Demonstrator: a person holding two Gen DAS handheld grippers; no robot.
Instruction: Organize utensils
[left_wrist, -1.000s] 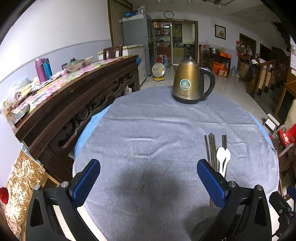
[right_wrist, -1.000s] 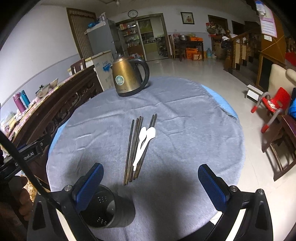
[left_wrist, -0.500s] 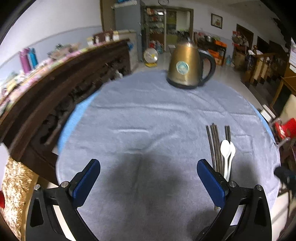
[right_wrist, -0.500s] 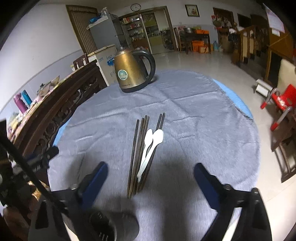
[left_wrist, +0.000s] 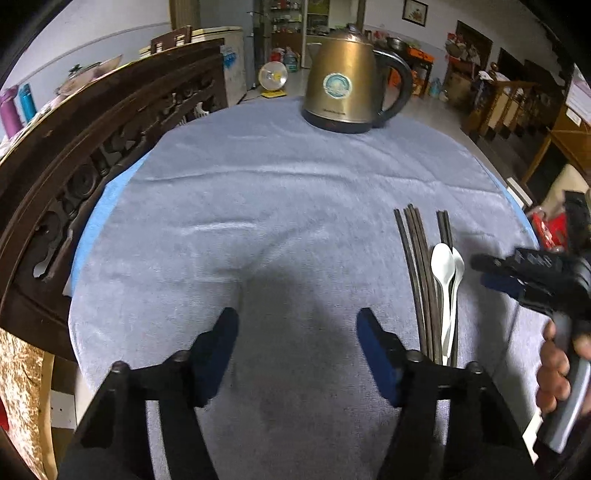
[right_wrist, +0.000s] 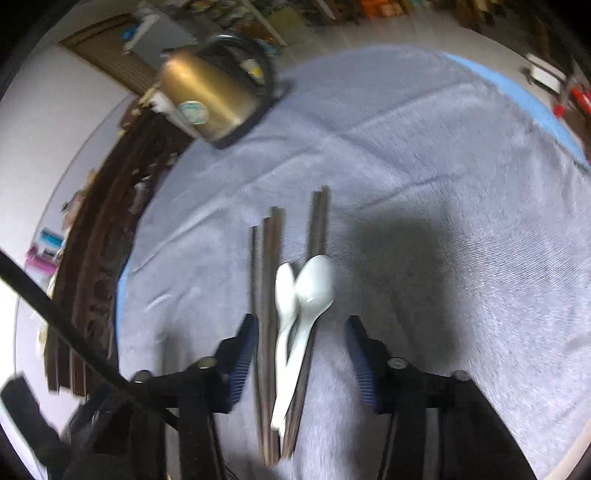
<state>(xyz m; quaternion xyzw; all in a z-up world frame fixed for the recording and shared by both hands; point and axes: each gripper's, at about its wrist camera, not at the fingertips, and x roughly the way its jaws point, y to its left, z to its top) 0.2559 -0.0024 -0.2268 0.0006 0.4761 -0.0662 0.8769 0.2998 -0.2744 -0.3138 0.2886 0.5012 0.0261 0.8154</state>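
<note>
jaws closing around the utensils

while the right gripper (right_wrist: 299, 354) has its jaws narrowing, unclenched, the chopsticks (right_wrist: 271, 295) and white spoons (right_wrist: 308, 295) lie between them on the table (right_wrist: 461, 184). the left gripper (left_wrist: 297, 350), jaws also closing on nothing, has the utensils just right of its right jaw.

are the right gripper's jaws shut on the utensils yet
Not yet. The right gripper straddles the white spoons and chopsticks; its jaws have just been closing, but gaps remain beside both pads.
</note>
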